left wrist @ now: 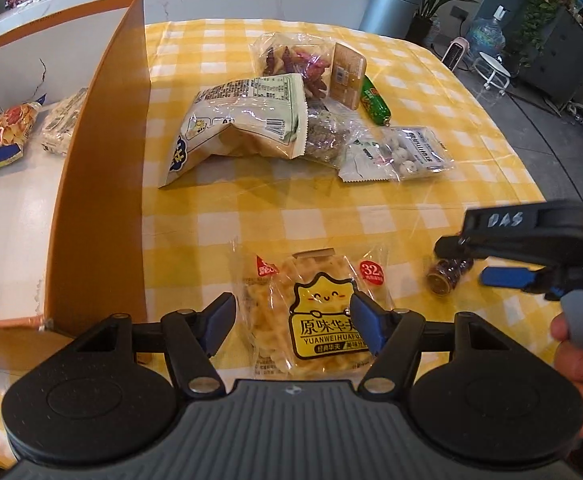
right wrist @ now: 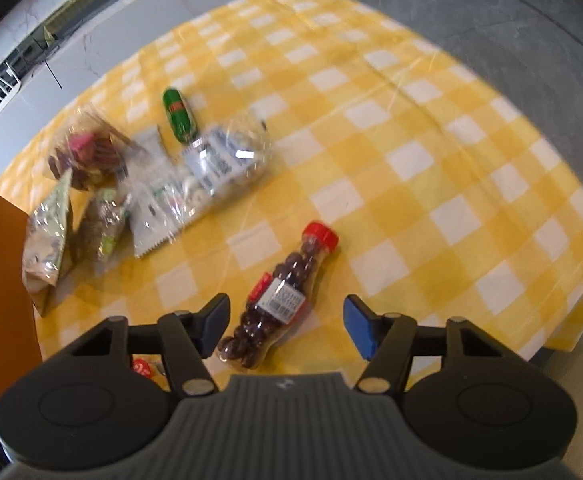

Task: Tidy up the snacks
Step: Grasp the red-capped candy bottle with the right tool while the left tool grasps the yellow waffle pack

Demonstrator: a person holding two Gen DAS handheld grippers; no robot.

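Note:
A clear waffle packet [left wrist: 311, 316] with a yellow label lies on the yellow checked tablecloth [left wrist: 291, 216]. My left gripper [left wrist: 293, 322] stands open over it, one blue pad at each side. A small bottle of dark candies [right wrist: 279, 300] with a red cap lies flat on the cloth. My right gripper [right wrist: 287, 326] is open, its fingers on either side of the bottle's lower half without touching it. In the left wrist view the right gripper [left wrist: 477, 262] hangs over that bottle [left wrist: 447, 274]. An orange cardboard box [left wrist: 103, 184] stands at the left.
Inside the box lie a chips bag [left wrist: 3, 136] and a pale packet [left wrist: 61, 120]. A pile of snacks sits mid-table: a big pale bag [left wrist: 247, 120], a dried fruit bag [left wrist: 291, 60], a green sausage [left wrist: 375, 100]. A hand [left wrist: 579, 352] holds the right gripper.

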